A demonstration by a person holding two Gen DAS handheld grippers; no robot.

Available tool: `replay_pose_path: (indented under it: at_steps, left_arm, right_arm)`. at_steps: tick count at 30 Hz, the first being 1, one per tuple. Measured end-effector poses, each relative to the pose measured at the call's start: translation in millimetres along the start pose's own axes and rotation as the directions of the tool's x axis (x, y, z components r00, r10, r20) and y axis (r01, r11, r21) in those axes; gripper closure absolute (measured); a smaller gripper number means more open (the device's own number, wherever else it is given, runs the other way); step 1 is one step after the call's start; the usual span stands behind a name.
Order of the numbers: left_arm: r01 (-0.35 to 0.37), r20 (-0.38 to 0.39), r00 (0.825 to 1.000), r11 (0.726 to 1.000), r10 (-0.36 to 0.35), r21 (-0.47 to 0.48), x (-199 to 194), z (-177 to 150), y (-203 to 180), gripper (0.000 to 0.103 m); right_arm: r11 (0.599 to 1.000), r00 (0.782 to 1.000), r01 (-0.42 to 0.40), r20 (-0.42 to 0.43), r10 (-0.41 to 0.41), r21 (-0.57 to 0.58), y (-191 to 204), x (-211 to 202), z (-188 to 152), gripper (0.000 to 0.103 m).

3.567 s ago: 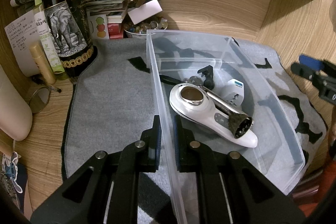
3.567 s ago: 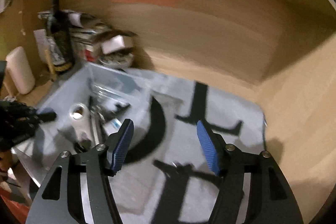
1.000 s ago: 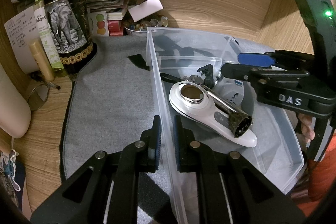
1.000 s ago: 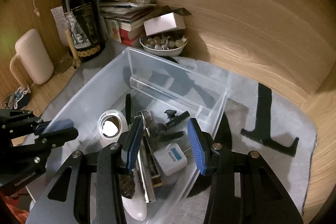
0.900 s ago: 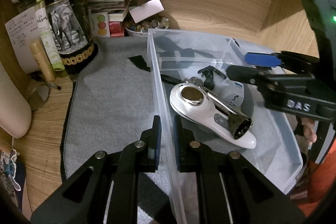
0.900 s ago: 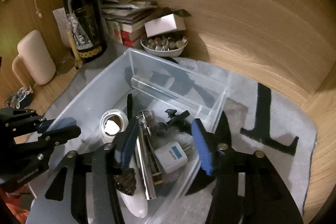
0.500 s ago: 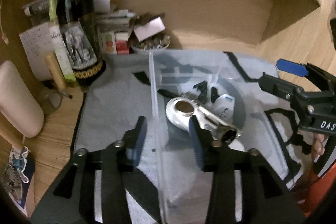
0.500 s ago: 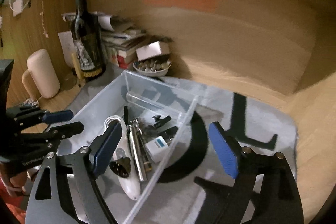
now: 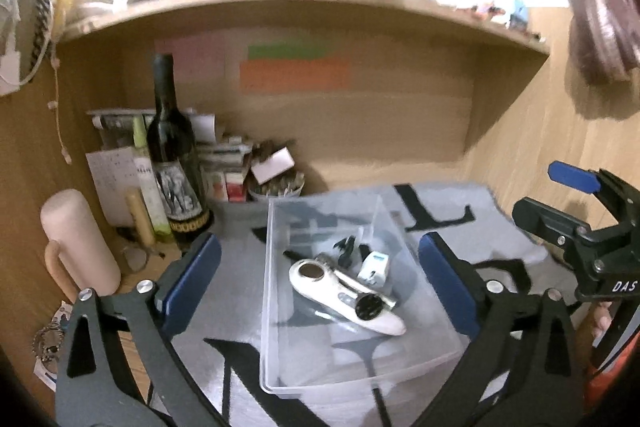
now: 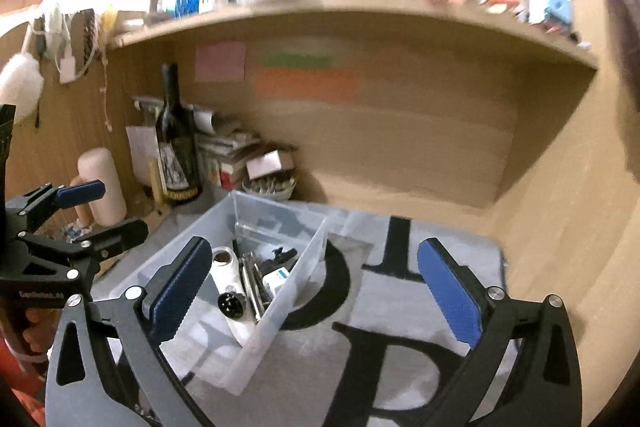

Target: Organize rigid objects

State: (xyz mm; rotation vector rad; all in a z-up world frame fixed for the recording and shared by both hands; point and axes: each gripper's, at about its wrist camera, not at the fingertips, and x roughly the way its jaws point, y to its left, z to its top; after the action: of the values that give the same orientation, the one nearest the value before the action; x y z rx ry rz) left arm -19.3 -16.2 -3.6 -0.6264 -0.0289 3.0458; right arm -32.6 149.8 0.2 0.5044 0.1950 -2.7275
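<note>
A clear plastic bin (image 9: 267, 311) sits on a grey mat with black letters (image 10: 400, 311). In it lie a white handheld device (image 9: 320, 283), a metal tool (image 9: 372, 303), a small white charger (image 9: 374, 267) and a black clip (image 9: 345, 247). The bin also shows in the right wrist view (image 10: 276, 311). My left gripper (image 9: 320, 287) is open and empty, held back above the bin. My right gripper (image 10: 316, 291) is open and empty, above the bin's right wall. It also shows at the right edge of the left wrist view (image 9: 576, 211).
A dark wine bottle (image 9: 172, 155), stacked books and papers (image 9: 228, 159), a bowl of small items (image 9: 276, 189) and a pale pink mug (image 9: 76, 239) stand at the back left. A wooden shelf (image 9: 304, 3) overhangs the desk.
My left gripper let go of the bin's left wall, opened wide and pulled back and up. My right gripper also opened wider and withdrew up from the bin.
</note>
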Motion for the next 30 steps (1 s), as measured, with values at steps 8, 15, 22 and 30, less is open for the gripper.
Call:
replay_pose_path:
  at_steps: [8,15,22,30]
  left_arm:
    - [0.003,0.108,0.994,1.0,-0.005,0.021,-32,2,-13,0.0]
    - [0.013,0.152,0.988,1.0,-0.016,0.026,-44,1,-17,0.0]
    - [0.016,0.156,0.988,1.0,-0.019,0.022,-47,0,-18,0.0]
    - [0.015,0.158,0.987,0.999,-0.02,0.032,-47,0,-20,0.0]
  right_arm:
    - [0.999,0.996,0.014,0.091,-0.018,0.041,-4,-35,-4,0.0]
    - [0.999,0.993,0.014,0.116,-0.019,0.051,-4,-48,-5,0.0]
    - [0.999,0.993,0.016,0.119,-0.022,0.048,-2,-51,-7,0.0]
    - [0.999,0.993,0.007,0.116,-0.012,0.047,-1,-51,-8,0.0]
